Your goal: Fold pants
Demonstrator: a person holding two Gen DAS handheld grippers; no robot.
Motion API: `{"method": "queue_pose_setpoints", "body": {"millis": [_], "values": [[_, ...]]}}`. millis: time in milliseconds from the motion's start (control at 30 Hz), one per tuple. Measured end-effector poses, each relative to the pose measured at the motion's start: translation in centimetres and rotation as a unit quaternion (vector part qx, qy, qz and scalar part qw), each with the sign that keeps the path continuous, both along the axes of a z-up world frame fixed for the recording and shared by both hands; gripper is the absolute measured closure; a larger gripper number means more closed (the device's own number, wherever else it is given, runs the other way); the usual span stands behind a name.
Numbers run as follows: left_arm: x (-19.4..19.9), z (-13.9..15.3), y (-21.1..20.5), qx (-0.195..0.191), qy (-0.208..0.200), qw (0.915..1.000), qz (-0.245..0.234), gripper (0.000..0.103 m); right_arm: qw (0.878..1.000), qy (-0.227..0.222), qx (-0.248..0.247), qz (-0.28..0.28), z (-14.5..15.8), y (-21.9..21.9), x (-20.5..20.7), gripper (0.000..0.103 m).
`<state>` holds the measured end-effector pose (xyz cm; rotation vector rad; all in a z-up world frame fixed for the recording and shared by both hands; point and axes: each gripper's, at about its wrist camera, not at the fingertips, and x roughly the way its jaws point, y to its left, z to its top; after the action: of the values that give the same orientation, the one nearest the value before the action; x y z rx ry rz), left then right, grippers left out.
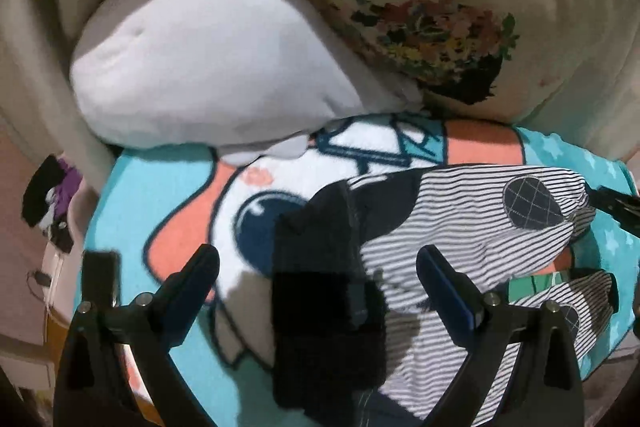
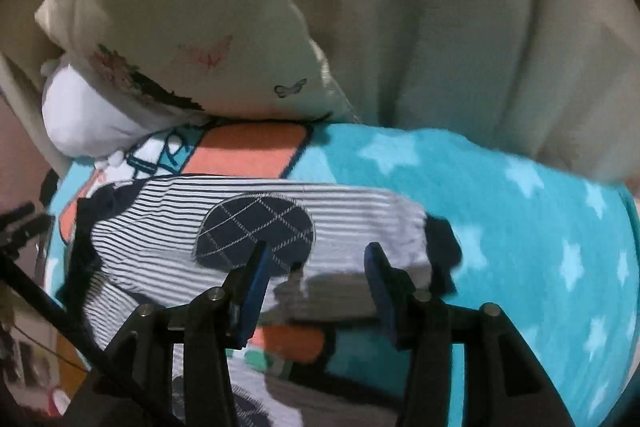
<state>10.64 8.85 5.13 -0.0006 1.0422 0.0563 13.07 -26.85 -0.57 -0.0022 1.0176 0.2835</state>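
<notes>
The striped pants point(image 1: 460, 227) lie spread on a turquoise cartoon blanket point(image 1: 160, 195), which serves as the landmark here. Their lower part runs out of the left wrist view at the bottom edge, and a blurred dark waistband point(image 1: 328, 247) hides part of the stripes. A navy quilted knee patch point(image 2: 256, 231) sits on the upper leg; a second patch is only half seen near the bottom of the right wrist view. The left claw point(image 1: 318, 267) hovers over the waistband, jaws spread wide, gripping nothing. The right claw point(image 2: 314, 267) is open wide above the leg's cuff end. At the blanket's far edge rest a white plush toy point(image 1: 208, 67) and a floral pillow point(image 1: 440, 7), both blurred.
</notes>
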Motion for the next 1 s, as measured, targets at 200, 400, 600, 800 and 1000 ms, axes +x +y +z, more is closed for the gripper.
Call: {"method": "queue_pose_setpoints", "body": {"millis": [200,400,600,800,1000], "values": [[5.1,-2.8,-0.5,-0.044,0.037,0.9973,-0.045,0.004,0.998,0.013,-0.048,0.045,-1.7,0.6,4.5,0.048],[9.6,-6.2,-1.3,-0.069,0.080,0.9898,-0.096,0.004,0.992,0.041,-0.050,0.110,-2.9,1.2,7.7,0.045],[11.6,-8.4,-2.0,-0.048,0.096,0.9870,-0.120,0.004,0.985,0.077,-0.048,0.145,-4.9,1.3,9.2,0.045],[11.8,-9.8,-2.6,-0.053,0.109,0.9837,-0.133,0.004,0.985,0.081,-0.036,0.149,-5.5,1.5,9.6,0.040],[10.7,-9.3,-5.5,-0.004,0.111,0.9743,-0.196,0.050,0.981,0.073,-0.051,0.173,-5.7,3.1,8.4,0.088]]}}
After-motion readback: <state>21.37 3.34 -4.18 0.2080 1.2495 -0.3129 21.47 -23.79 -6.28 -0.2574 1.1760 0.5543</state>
